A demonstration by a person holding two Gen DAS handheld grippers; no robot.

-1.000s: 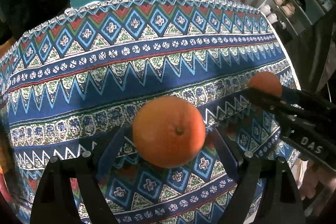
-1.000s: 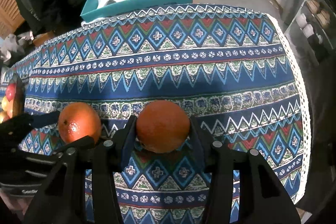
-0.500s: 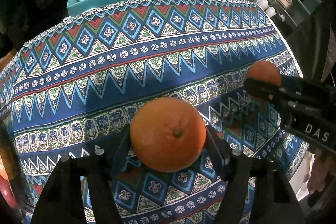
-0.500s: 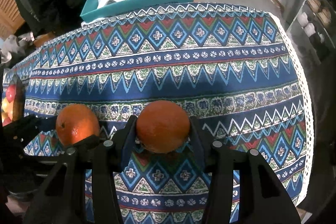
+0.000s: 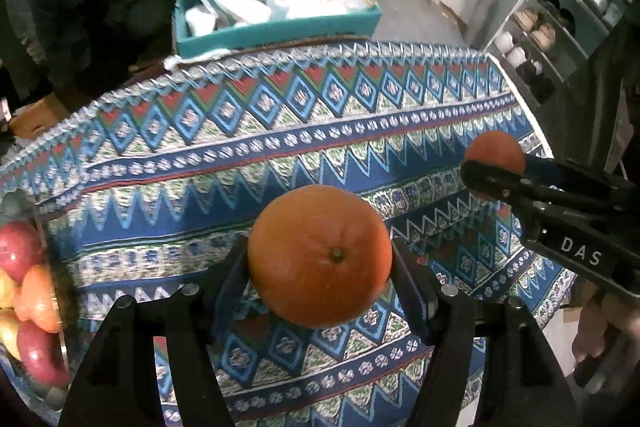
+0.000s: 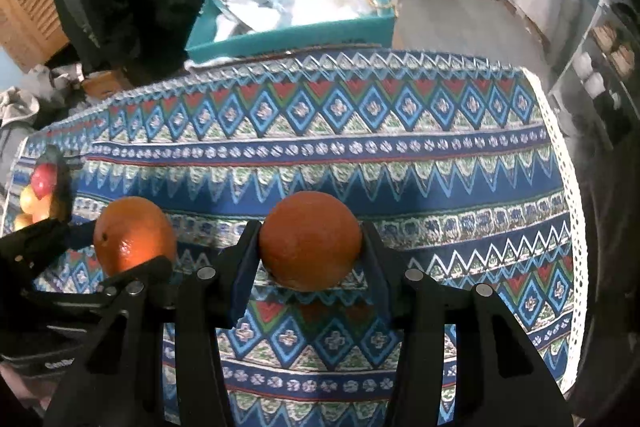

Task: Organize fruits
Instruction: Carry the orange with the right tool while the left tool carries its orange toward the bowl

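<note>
My left gripper (image 5: 320,259) is shut on a large orange (image 5: 320,255), stem end facing the camera, held above the patterned tablecloth (image 5: 280,131). My right gripper (image 6: 310,247) is shut on a second, darker orange (image 6: 310,239), also lifted off the cloth. Each gripper shows in the other's view: the right one with its orange (image 5: 496,151) at the right edge, the left one with its orange (image 6: 134,235) at the lower left. A clear bowl of apples and other fruit (image 5: 28,287) sits at the far left; its fruit (image 6: 38,191) also shows in the right wrist view.
A teal box (image 5: 280,31) stuffed with plastic bags stands just beyond the table's far edge. A shelf with small jars (image 5: 560,27) is at the right. The cloth's lace edge (image 6: 568,227) marks the table's right side. A hand (image 5: 600,327) holds the right gripper's handle.
The left jaws closed onto the large orange. Both grippers then rose with their oranges; the table looks farther away and the fruit bowl has come into the left view.
</note>
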